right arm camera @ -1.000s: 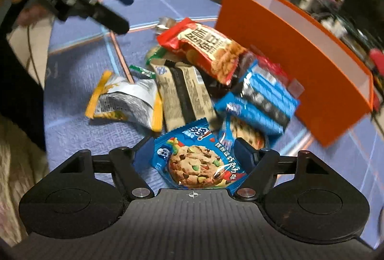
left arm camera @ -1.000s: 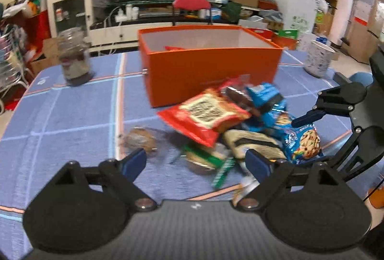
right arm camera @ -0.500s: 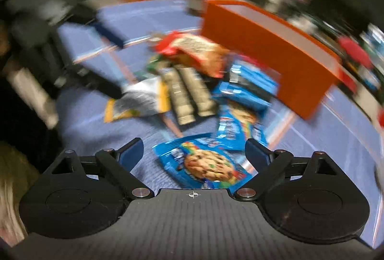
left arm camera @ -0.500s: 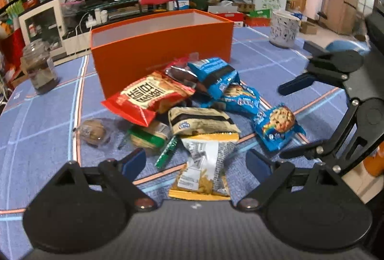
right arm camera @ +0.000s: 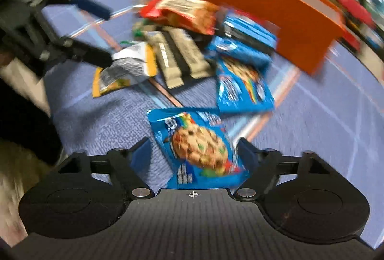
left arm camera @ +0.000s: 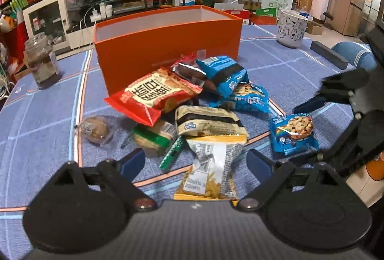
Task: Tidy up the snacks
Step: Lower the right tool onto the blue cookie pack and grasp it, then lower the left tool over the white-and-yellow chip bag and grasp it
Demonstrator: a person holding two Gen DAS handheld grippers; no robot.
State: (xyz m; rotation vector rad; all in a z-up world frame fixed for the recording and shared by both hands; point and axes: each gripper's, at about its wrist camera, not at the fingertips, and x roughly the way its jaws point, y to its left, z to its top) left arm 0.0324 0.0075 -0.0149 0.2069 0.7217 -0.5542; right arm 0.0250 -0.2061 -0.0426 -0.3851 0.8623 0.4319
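Snacks heaped just in front of the orange box (left arm camera: pixel 168 44), none seen inside yet. Left tool (left arm camera: pixel 195 161) wide and empty, straddling the yellow-and-silver packet (left arm camera: pixel 211 164) at the heap's near edge, likely lining up a pick. Right tool (right arm camera: pixel 195 152), just opened wide, around the blue cookie packet (right arm camera: pixel 196 147) lying alone on the counter (left arm camera: pixel 48 116), well clear of the box. Open top, bare cloth on both sides: easy room to carry across.

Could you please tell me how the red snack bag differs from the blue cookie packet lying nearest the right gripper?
The red snack bag is larger and propped on the pile; the blue cookie packet is smaller, lying flat and apart. Both are sealed and outside the orange box.
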